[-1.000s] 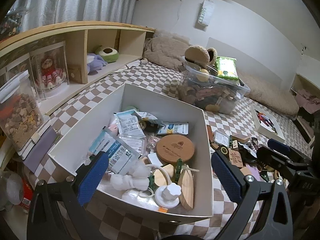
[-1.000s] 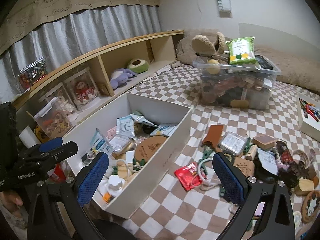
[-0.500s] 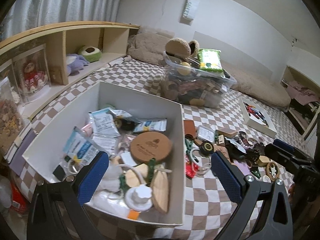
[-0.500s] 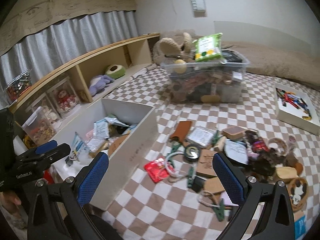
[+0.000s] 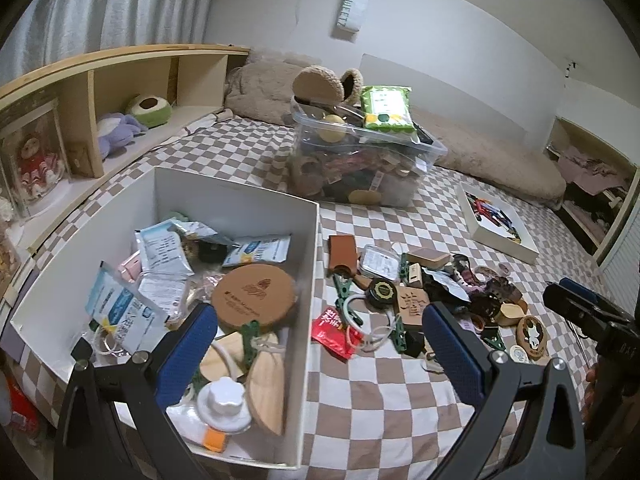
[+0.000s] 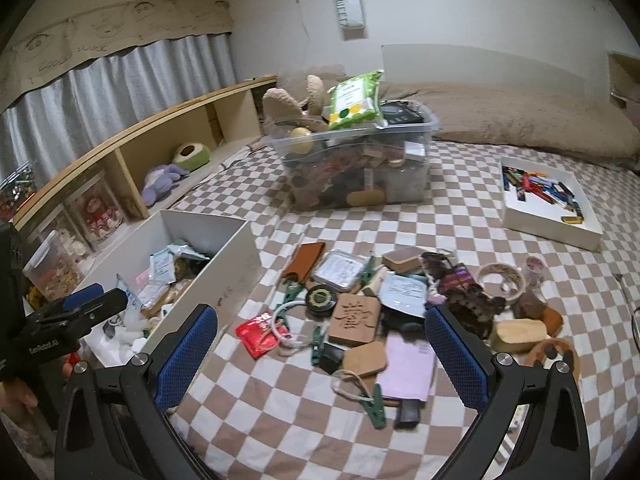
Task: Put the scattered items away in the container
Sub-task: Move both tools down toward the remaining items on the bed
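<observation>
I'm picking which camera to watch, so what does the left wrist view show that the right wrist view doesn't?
Only the left wrist view shows the white knob and round wooden coaster low in the white box. Only the right wrist view shows the tape roll and pink sheet. Both show the red packet, the carved wooden block and the clear bin.

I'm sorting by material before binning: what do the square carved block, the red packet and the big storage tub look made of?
Carved block: looks like unfinished light wood, matte tan with a character cut into its face.
Red packet: probably plastic or foil film, glossy, crinkled, printed.
Storage tub: clear hard plastic, since its contents show through the walls.
</observation>
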A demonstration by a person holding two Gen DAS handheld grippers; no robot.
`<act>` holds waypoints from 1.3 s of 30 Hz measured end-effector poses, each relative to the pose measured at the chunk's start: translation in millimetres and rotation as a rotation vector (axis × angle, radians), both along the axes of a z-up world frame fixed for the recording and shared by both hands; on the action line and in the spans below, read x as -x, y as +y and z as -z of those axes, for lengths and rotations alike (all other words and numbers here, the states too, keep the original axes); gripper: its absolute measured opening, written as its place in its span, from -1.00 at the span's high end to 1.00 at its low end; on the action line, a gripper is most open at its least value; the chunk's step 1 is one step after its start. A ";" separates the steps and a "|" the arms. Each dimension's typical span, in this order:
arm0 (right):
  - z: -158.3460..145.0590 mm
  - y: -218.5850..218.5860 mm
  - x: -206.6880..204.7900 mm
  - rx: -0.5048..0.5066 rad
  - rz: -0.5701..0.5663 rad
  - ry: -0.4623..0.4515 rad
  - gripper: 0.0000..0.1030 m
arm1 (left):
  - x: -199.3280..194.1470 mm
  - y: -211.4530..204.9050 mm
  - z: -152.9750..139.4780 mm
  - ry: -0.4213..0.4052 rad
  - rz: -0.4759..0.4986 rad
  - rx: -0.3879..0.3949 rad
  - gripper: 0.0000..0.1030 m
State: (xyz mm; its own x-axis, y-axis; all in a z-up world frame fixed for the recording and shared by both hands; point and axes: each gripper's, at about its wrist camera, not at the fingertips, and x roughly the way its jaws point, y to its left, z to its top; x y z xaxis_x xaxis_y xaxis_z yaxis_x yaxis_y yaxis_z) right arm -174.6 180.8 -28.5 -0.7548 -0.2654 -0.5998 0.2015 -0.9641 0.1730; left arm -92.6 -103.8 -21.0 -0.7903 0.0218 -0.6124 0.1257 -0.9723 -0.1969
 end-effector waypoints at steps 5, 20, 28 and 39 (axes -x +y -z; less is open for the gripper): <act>3.0 14.1 -2.4 -0.004 0.030 -0.001 -1.00 | 4.3 6.6 0.7 0.002 0.013 -0.015 -1.00; 17.6 51.1 -8.2 -0.005 0.104 -0.017 -1.00 | 27.4 42.0 14.9 -0.005 0.114 -0.039 -1.00; 44.7 60.0 -6.5 -0.011 0.123 -0.082 -1.00 | 36.6 66.4 36.8 -0.043 0.163 -0.052 -1.00; 86.4 63.8 0.9 -0.027 0.132 -0.190 -1.00 | 45.1 95.4 68.2 -0.113 0.224 -0.013 -1.00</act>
